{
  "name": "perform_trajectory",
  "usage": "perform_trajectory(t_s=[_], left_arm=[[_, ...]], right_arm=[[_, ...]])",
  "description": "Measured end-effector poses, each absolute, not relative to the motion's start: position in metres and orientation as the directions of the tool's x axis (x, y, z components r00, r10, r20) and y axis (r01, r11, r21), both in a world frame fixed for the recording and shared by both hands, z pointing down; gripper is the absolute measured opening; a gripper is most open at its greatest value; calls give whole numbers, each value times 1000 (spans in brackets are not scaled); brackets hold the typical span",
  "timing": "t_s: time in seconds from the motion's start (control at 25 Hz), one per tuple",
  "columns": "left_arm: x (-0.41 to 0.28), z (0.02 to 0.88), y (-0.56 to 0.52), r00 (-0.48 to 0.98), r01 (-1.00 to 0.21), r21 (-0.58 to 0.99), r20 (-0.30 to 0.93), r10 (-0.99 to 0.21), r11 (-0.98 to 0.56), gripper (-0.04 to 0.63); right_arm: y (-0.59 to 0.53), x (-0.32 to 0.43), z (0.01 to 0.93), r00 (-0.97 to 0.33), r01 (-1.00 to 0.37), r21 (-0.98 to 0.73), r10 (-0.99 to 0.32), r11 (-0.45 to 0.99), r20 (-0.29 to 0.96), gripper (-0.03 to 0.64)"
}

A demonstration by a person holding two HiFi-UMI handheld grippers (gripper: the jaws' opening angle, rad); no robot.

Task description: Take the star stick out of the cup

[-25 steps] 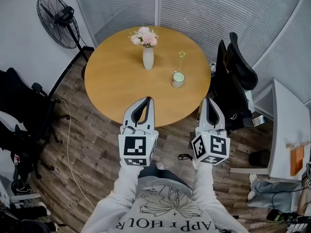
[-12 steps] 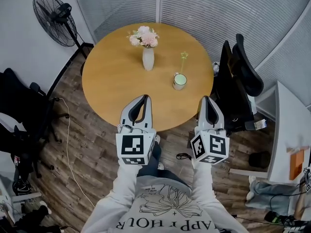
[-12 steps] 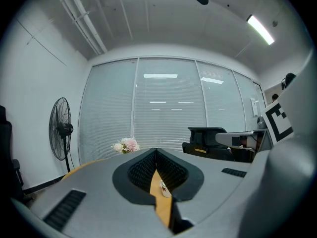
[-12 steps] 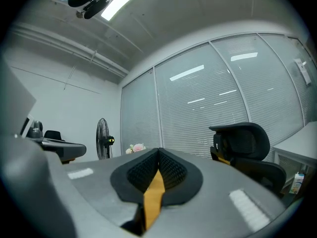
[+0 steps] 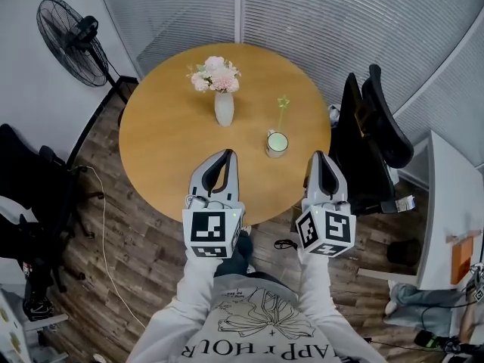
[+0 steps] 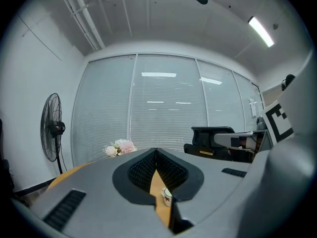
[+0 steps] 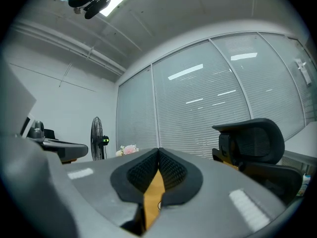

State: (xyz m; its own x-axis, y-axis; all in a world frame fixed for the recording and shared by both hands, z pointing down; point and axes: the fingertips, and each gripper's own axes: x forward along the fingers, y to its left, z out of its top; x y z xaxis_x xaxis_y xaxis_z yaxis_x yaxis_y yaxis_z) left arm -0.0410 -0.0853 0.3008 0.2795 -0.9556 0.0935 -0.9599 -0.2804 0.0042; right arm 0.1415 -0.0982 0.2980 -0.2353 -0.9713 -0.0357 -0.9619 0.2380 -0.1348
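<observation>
We see a wood plank floor (image 5: 144, 240) and, on it, a round wooden table (image 5: 170, 146) that fills the middle of the head view. A black office chair (image 5: 374, 138) stands against the table's right side. A black standing fan (image 5: 66, 30) is off to the far left, by the wall. Our left gripper (image 5: 230, 155) and right gripper (image 5: 318, 156) are held side by side over the table's near edge, each with its marker cube toward us. Left gripper's claw is closed: in its own view the black ribbed pads meet at the tips, with nothing between them, only a slit of tabletop below. The right gripper's claw is closed too, pads together at the tips, and it is empty. A white vase (image 5: 224, 109) with pink and white flowers (image 5: 214, 74) stands upright near the table's middle. The cup (image 5: 277, 143), white, sits on the table to the right of the vase and ahead of the gap between the two grippers, touched by neither. The star stick (image 5: 283, 102) stands in the cup, stem rising roughly upright, with its pale green star head above the rim.
</observation>
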Motion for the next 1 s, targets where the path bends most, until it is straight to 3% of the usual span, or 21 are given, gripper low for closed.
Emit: perform_trajectory(t_s=[1.0], left_arm=[[-29, 347, -238, 367, -929, 32, 208, -907, -369, 6]], right_arm=[[-240, 139, 341, -190, -974, -140, -979, 178, 71, 11]])
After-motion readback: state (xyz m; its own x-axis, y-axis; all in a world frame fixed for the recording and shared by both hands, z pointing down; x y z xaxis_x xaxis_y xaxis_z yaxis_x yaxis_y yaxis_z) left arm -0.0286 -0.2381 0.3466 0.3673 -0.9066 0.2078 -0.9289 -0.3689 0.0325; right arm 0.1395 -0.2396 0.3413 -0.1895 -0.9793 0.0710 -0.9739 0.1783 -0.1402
